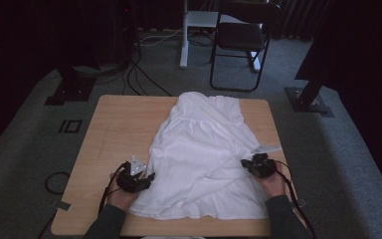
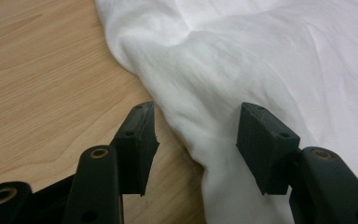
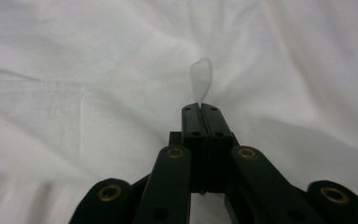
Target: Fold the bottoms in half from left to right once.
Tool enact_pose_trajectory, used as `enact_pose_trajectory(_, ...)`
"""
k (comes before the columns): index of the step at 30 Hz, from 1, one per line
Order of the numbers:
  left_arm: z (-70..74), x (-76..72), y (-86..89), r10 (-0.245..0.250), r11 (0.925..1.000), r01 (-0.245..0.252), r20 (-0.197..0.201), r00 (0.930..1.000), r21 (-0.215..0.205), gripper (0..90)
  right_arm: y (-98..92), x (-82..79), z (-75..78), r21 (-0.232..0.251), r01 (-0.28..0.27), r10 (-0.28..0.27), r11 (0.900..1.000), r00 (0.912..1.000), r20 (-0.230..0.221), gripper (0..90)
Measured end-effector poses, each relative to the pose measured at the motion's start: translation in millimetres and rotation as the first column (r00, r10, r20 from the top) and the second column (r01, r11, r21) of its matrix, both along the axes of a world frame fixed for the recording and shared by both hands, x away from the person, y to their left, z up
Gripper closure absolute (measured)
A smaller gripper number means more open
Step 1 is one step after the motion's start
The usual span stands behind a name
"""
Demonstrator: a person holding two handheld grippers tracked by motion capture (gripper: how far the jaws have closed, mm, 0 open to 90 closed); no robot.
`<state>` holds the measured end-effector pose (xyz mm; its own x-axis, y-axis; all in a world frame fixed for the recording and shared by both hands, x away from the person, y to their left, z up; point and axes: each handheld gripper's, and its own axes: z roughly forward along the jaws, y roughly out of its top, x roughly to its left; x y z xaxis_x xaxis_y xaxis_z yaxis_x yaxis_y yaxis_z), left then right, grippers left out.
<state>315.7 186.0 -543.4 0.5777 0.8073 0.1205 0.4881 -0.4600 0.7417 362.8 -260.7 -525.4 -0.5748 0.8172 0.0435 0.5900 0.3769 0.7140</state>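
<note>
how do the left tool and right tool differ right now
The left tool has its jaws apart, straddling the white garment at its edge over the wooden table; the right tool has its jaws pressed together on a small pinch of cloth. Both sit at the garment's near sides, black and hand-held.
</note>
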Motion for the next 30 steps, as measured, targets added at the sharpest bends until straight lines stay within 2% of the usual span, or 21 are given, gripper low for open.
enact_pose_trajectory(4,0.3,-3.4,-1.2,-0.004,1.0000,0.004,0.001,1.0000,-0.004,47.1,-40.7,-40.7,18.1,0.085,0.026,-0.030,0.996,0.9980,0.056,89.3)
enact_pose_trajectory(7,0.5,-5.8,-3.6,-0.014,0.9999,0.014,-0.001,0.9999,0.000,46.9,-72.7,-73.6,21.4,0.132,0.049,-0.060,0.990,0.9951,0.079,89.3)
enact_pose_trajectory(10,0.5,-8.7,-6.7,-0.024,0.9997,0.024,0.000,0.9997,0.005,46.5,-93.0,-96.4,17.4,0.130,0.048,-0.059,0.990,0.9949,0.082,89.3)
enact_pose_trajectory(12,0.3,-11.1,-8.6,-0.029,0.9996,0.029,0.001,0.9996,0.004,46.4,-102.6,-108.4,10.9,0.118,0.050,-0.057,0.992,0.9968,0.056,88.5)
enact_pose_trajectory(13,0.2,-12.1,-9.1,-0.031,0.9995,0.031,-0.002,0.9995,0.003,46.2,-105.9,-112.2,6.7,0.108,0.055,-0.059,0.993,0.9976,0.035,83.0)
enact_pose_trajectory(14,0.2,-13.4,-10.2,-0.038,0.9993,0.038,-0.001,0.9993,0.004,46.1,-107.5,-114.3,3.5,0.092,0.068,-0.070,0.993,0.9973,0.022,76.8)
enact_pose_trajectory(15,0.2,-14.3,-11.1,-0.042,0.9991,0.042,-0.001,0.9991,0.006,46.0,-108.7,-116.4,-1.0,0.040,0.108,-0.108,0.993,0.9940,0.015,69.5)
enact_pose_trajectory(16,0.2,-15.6,-12.9,-0.048,0.9988,0.048,-0.001,0.9989,0.008,45.9,-109.0,-117.0,-3.1,0.015,0.130,-0.130,0.991,0.9915,0.011,65.6)
enact_pose_trajectory(17,0.4,-16.7,-14.4,-0.053,0.9985,0.053,-0.002,0.9986,0.014,45.6,-110.1,-117.1,-4.8,0.021,0.147,-0.147,0.989,0.9891,0.007,59.4)
enact_pose_trajectory(19,0.7,-18.6,-17.1,-0.063,0.9978,0.063,0.003,0.9980,0.022,45.0,-108.6,-114.9,-3.4,0.091,0.144,-0.146,0.985,0.9890,0.023,52.9)
enact_pose_trajectory(20,0.8,-19.3,-18.1,-0.066,0.9974,0.066,0.006,0.9978,0.027,44.9,-106.7,-113.3,-2.0,0.099,0.148,-0.152,0.984,0.9878,0.034,50.9)
enact_pose_trajectory(23,0.4,-19.0,-19.1,-0.070,0.9971,0.070,0.002,0.9975,0.028,44.7,-95.4,-101.6,1.6,0.121,0.153,-0.161,0.981,0.9853,0.058,48.0)
enact_pose_trajectory(26,-2.1,-20.1,-20.9,-0.070,0.9973,0.070,-0.004,0.9975,0.023,44.7,-79.5,-87.6,-1.7,0.108,0.123,-0.128,0.987,0.9909,0.042,48.7)
enact_pose_trajectory(28,-4.5,-21.4,-22.1,-0.079,0.9964,0.079,-0.012,0.9968,0.032,44.6,-65.1,-76.8,-12.6,0.086,0.082,-0.083,0.993,0.9966,0.005,48.8)
enact_pose_trajectory(30,-7.6,-23.9,-23.7,-0.082,0.9958,0.083,-0.020,0.9964,0.038,44.6,-58.0,-70.3,-24.2,0.064,0.084,-0.082,0.994,0.9958,-0.043,50.0)
